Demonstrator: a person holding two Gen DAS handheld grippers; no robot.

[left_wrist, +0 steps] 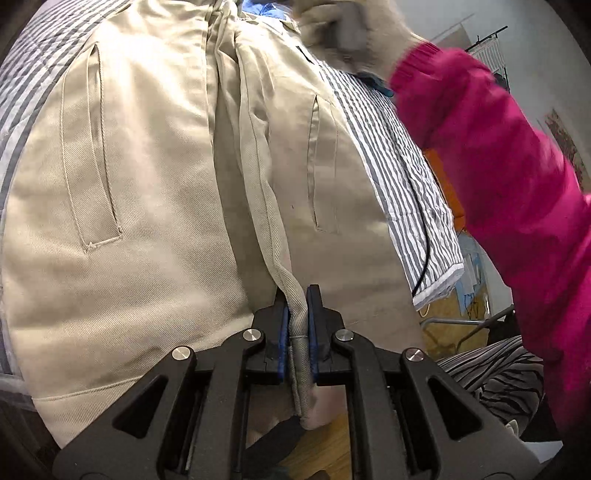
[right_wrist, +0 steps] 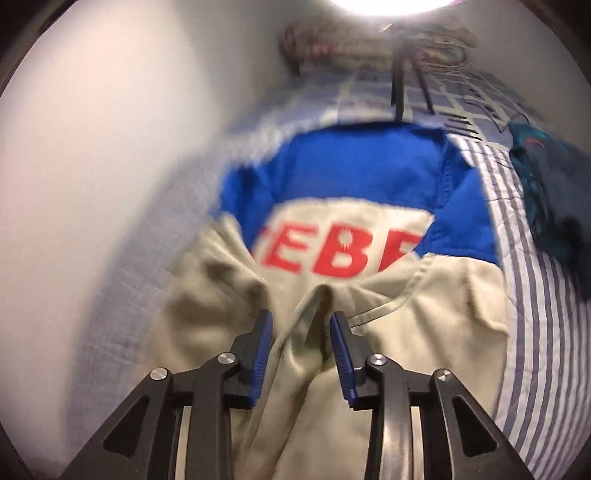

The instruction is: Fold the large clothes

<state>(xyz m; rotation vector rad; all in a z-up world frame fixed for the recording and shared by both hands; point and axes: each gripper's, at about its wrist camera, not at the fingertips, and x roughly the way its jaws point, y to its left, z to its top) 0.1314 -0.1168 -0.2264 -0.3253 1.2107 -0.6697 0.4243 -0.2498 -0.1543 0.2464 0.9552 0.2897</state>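
The beige jacket [left_wrist: 155, 192] is matt twill cloth with a fine diagonal weave and stitched seams. The left claw [left_wrist: 297, 314] is matt black plastic with ribbed blue pads and shiny metal pins. The striped bedsheet [left_wrist: 413, 192], right of centre, is thin crinkled cotton. The magenta sleeve [left_wrist: 498, 155] is fuzzy knit.

A white overhead glare [right_wrist: 388, 5] is blowing out the right wrist view's top edge; below it, the beige-and-blue cotton jacket [right_wrist: 343, 254] is smearing with motion blur. Fisheye distortion is bending both views' edges. The magenta knitted sleeve [left_wrist: 509, 177] is blurring.
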